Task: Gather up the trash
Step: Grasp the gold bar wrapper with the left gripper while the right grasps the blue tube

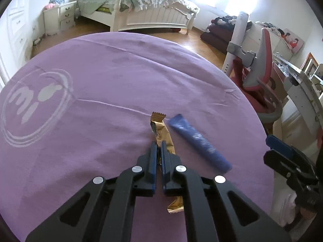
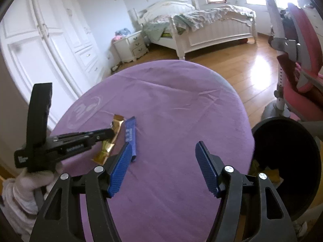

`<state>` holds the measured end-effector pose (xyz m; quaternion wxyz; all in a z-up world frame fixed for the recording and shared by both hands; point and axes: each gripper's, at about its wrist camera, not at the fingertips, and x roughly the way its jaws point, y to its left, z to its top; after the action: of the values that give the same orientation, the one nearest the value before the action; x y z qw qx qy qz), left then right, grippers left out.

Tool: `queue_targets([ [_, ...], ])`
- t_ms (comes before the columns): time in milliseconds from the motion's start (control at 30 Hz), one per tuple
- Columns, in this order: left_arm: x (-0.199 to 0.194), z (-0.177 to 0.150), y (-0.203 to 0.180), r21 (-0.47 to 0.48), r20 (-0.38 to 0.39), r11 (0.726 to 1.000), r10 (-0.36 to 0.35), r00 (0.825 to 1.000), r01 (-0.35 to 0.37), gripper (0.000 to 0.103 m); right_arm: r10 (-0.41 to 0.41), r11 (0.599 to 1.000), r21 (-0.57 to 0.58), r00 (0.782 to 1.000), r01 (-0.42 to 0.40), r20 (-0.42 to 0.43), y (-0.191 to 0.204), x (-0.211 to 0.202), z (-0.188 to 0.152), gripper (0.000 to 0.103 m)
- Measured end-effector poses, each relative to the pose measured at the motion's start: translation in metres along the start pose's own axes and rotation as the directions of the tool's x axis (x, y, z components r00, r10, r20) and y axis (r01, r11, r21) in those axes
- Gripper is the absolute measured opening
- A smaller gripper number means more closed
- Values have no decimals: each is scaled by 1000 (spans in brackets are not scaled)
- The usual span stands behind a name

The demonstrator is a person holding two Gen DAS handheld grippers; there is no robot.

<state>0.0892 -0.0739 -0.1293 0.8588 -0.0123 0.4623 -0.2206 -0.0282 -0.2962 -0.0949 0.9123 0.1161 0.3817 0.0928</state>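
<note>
your left gripper [image 1: 159, 147] has its blue-padded fingers [image 1: 153, 157] pinched onto the gold wrapper [image 1: 161, 129], which runs between them, one crinkled end sticking out ahead over the cloth and the other trailing back under the jaws. your right gripper [image 2: 163, 153] hangs with its ridged blue fingers [image 2: 119, 171] spread wide and nothing between them.

the work surface is a round table under a purple cloth [image 1: 101, 92], soft and lightly creased, with a pale circular logo [image 1: 36, 104] printed near one side. just beside the gold foil lies a blue tube-shaped packet [image 1: 198, 139], flat at one end, resting on the cloth.

off the table's edge on the right side stands a round black bin [image 2: 286, 161], dark inside, with a bit of yellow showing at the bottom.

around you is a bedroom: glossy wooden floor [image 2: 232, 64], a white slatted bed [image 2: 212, 28] with rumpled floral bedding, a white nightstand [image 2: 131, 46], tall white panelled wardrobe doors [image 2: 40, 40], and a pink-and-grey chair [image 2: 302, 64].
</note>
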Motion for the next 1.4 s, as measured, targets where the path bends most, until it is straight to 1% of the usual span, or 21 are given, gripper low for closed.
queue_targets([
  [100, -5, -2, 11, 0, 3, 1000, 14, 1000, -14, 4, 23, 999, -44, 999, -25, -39, 13, 13, 8, 65],
  [267, -17, -6, 26, -31, 24, 999, -40, 999, 41, 4, 38, 989, -134, 991, -56, -127, 43, 49, 18, 65],
  [300, -19, -6, 25, -30, 30, 999, -41, 999, 42, 4, 30, 987, -152, 988, -53, -148, 50, 58, 19, 59],
  [367, -25, -5, 24, -27, 45, 998, -50, 998, 52, 4, 6, 984, -175, 981, -40, -193, 58, 72, 20, 52],
  [400, -27, -5, 22, -23, 52, 998, -54, 997, 55, 4, -17, 982, -187, 978, -23, -210, 60, 78, 21, 44],
  [433, -30, -5, 22, -18, 62, 998, -55, 997, 56, 4, -36, 980, -198, 974, -9, -223, 63, 83, 21, 42],
  [500, -34, -2, 22, -15, 71, 998, -66, 995, 67, 4, -54, 979, -202, 975, 10, -215, 62, 83, 24, 29],
  [567, -35, -1, 20, -5, 79, 997, -71, 994, 72, 4, -42, 983, -185, 975, 1, -217, 57, 83, 26, 19],
  [633, -35, -1, 16, 16, 79, 998, -63, 995, 62, 4, -19, 988, -155, 981, -11, -191, 50, 76, 26, 19],
  [700, -33, -2, 12, 38, 56, 996, -79, 995, 77, 5, 16, 994, -108, 988, -33, -155, 41, 63, 28, 19],
  [733, -32, -4, 8, 48, 40, 996, -84, 996, 82, 8, 34, 996, -81, 992, -44, -122, 33, 53, 28, 19],
  [767, -31, -5, 5, 57, 30, 996, -76, 997, 74, 8, 39, 997, -68, 994, -46, -104, 27, 46, 29, 19],
  [800, -29, -7, 2, 71, 23, 996, -47, 999, 45, 8, 40, 998, -52, 995, -44, -89, 21, 39, 30, 19],
  [867, -24, -12, -7, 119, 7, 993, 24, 1000, -25, 15, 46, 998, -33, 996, -49, -73, 12, 27, 29, 19],
  [900, -21, -14, -11, 139, 1, 989, 43, 999, -42, 34, 50, 998, -18, 997, -52, -66, 6, 22, 28, 19],
  [933, -19, -16, -13, 153, 1, 987, 52, 999, -51, 62, 52, 999, -9, 997, -52, -63, 2, 19, 27, 19],
  [967, -19, -17, -14, 160, 14, 985, 55, 998, -56, 73, 53, 999, -1, 997, -53, -60, -2, 15, 26, 19],
  [1000, -20, -18, -14, 161, 28, 986, 46, 999, -50, 79, 55, 999, 4, 997, -54, -58, -4, 14, 25, 19],
  [1267, -21, -20, -26, 198, 32, 980, 2, 999, -8, 79, 78, 997, 13, 994, -77, -73, -4, 17, 14, 19],
  [1367, -16, -23, -38, 239, 24, 971, 12, 1000, -18, 78, 87, 996, 14, 993, -86, -75, -3, 19, 14, 19],
  [1400, -12, -23, -41, 247, 15, 969, 17, 1000, -20, 70, 89, 996, 15, 993, -89, -75, -4, 19, 14, 19],
])
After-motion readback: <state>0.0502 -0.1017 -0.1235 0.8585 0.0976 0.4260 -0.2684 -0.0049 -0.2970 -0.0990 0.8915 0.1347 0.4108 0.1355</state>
